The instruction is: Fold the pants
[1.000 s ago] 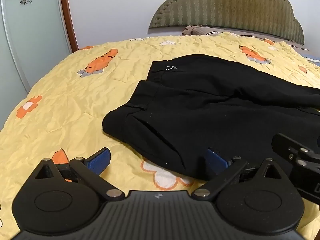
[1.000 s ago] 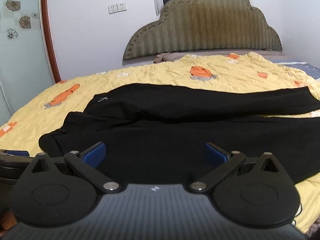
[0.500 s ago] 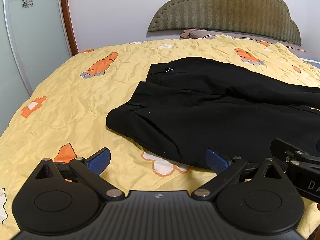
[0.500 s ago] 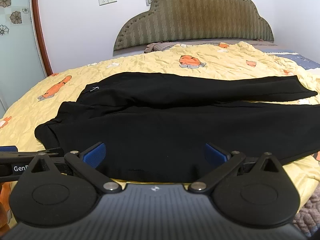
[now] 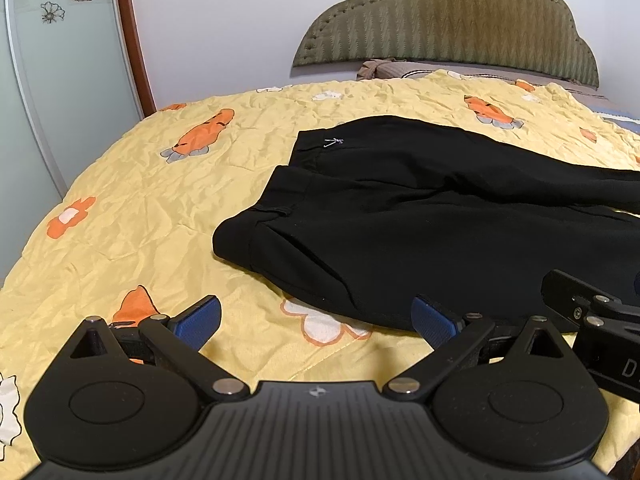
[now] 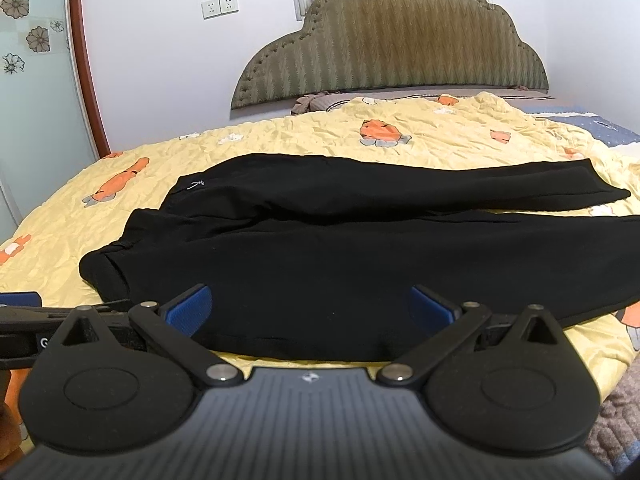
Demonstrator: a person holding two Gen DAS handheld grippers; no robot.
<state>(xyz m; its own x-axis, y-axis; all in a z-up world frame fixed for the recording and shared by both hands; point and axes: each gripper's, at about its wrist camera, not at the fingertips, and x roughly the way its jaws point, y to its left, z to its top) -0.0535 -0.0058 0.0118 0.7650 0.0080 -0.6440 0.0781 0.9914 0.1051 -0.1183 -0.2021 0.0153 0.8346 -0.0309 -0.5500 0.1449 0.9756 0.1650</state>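
Black pants point(image 5: 420, 216) lie flat on the yellow bedspread point(image 5: 160, 200), waistband to the left and both legs running to the right; in the right wrist view the pants point(image 6: 360, 248) show both legs, the far one ending at a cuff at the right. My left gripper point(image 5: 316, 320) is open and empty, just short of the near waist corner. My right gripper point(image 6: 310, 308) is open and empty, over the near edge of the near leg. The right gripper's body shows at the right edge of the left wrist view point(image 5: 592, 320).
A padded green headboard point(image 6: 392, 40) and a white wall stand at the far end. A glass door with a brown frame point(image 5: 128, 40) is at the left. The bed's near right edge drops to a patterned rug point(image 6: 616, 420).
Both grippers have drawn back and risen slightly, so the pants sit farther off and more bedspread shows in front. Both jaws stay open. The pants have not moved.
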